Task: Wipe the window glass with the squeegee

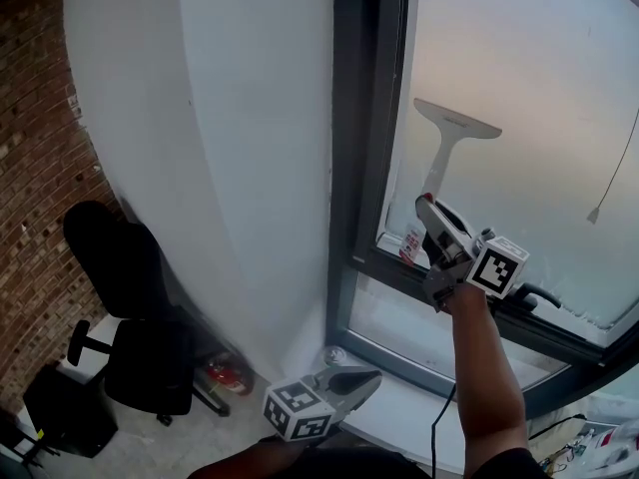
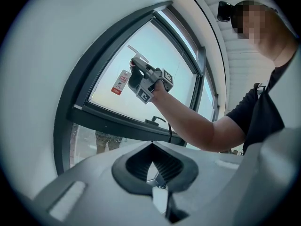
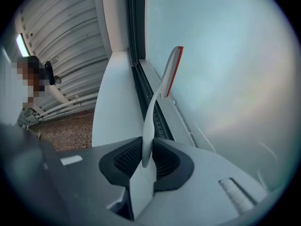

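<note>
While right tongs (image 3: 146, 157) grip the white T-shaped squeegee (image 1: 454, 138) by its flat handle, blade against hazy window glass (image 1: 539, 78) upper right, left tongs (image 1: 361, 377) closed, empty, bottom centre.

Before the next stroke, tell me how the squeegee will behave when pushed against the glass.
The squeegee looks light: a thin white handle, held by its end alone in the right hand-held gripper. The handle looks bowed in the right gripper view, so it may flex under pressure. Clamped only there, it could twist on the glass.
</note>
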